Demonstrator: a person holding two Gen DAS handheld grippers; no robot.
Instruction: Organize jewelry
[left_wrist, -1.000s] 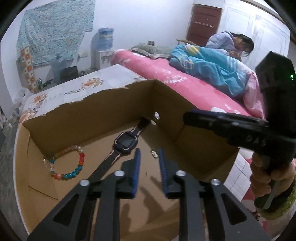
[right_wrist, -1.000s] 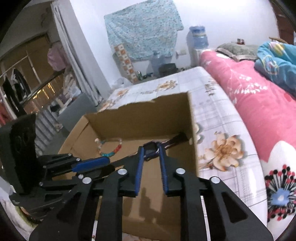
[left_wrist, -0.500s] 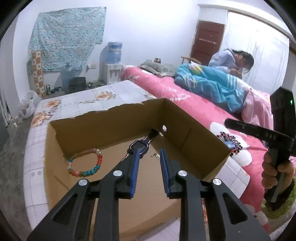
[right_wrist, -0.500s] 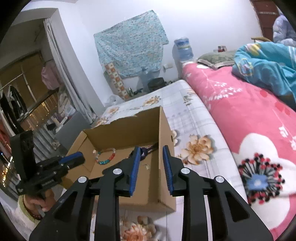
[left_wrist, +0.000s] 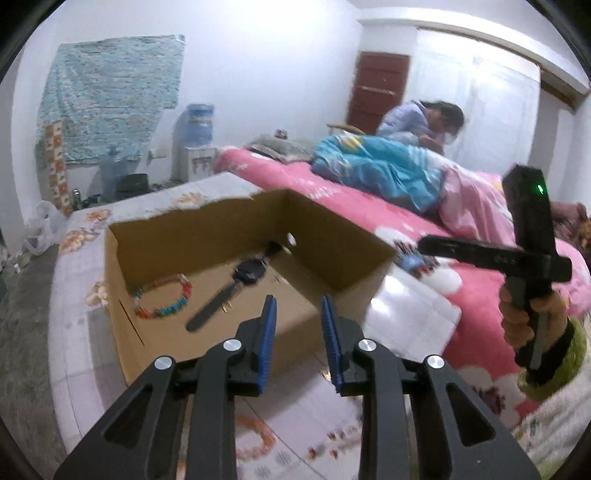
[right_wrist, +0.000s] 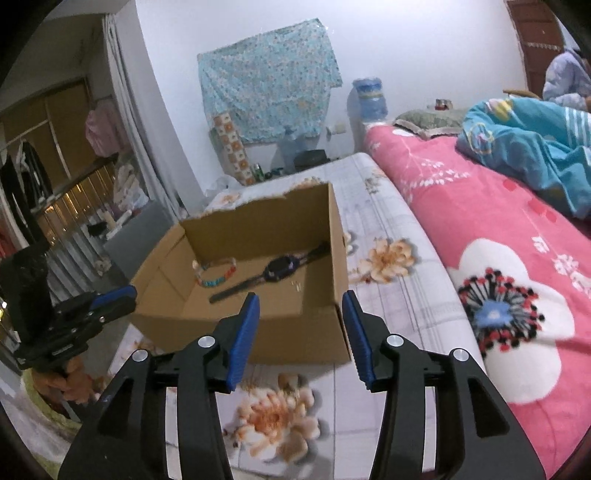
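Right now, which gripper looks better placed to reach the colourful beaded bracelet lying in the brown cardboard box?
Probably left. The colourful beaded bracelet lies in the brown cardboard box on the left gripper's side. The right gripper, jaws opening and empty, sits nearer the black watch.

Ahead of our left fingers (left_wrist: 266, 332) sits the cardboard box (left_wrist: 332, 254) on the bedspread (right_wrist: 388, 302). In it the bracelet (left_wrist: 162, 301) lies left of the watch (left_wrist: 236, 284); our right fingers (right_wrist: 243, 332) hang before its near wall.
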